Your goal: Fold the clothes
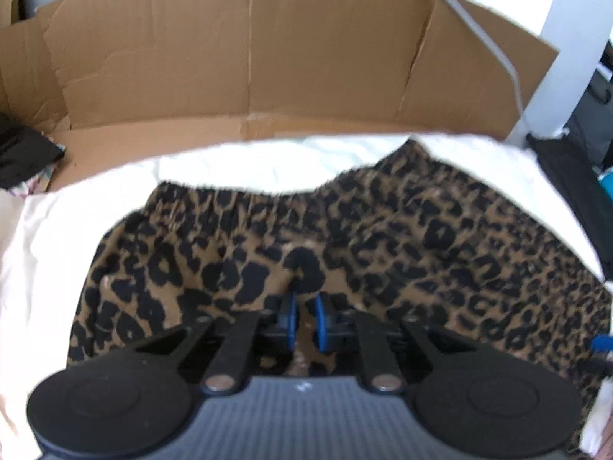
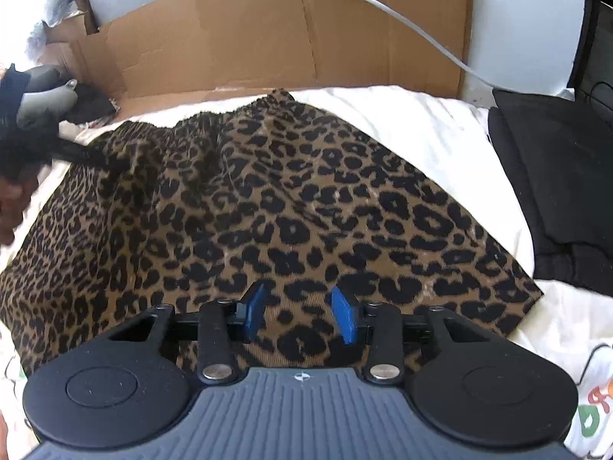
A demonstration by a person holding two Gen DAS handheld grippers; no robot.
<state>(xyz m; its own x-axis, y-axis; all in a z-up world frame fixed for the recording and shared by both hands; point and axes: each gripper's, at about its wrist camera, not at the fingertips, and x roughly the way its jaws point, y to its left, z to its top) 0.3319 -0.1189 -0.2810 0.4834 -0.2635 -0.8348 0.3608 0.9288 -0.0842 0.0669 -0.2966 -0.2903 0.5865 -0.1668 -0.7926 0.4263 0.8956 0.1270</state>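
surface: white sheet, cardboard behind | one leopard-print garment | left gripper fingers pinching it | right gripper fingers wide

Both grippers have black linkage arms, blue finger pads, silver pivot screws, ribbed grey bodies

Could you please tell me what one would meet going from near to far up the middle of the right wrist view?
Right gripper → leopard-print garment → white sheet → cardboard
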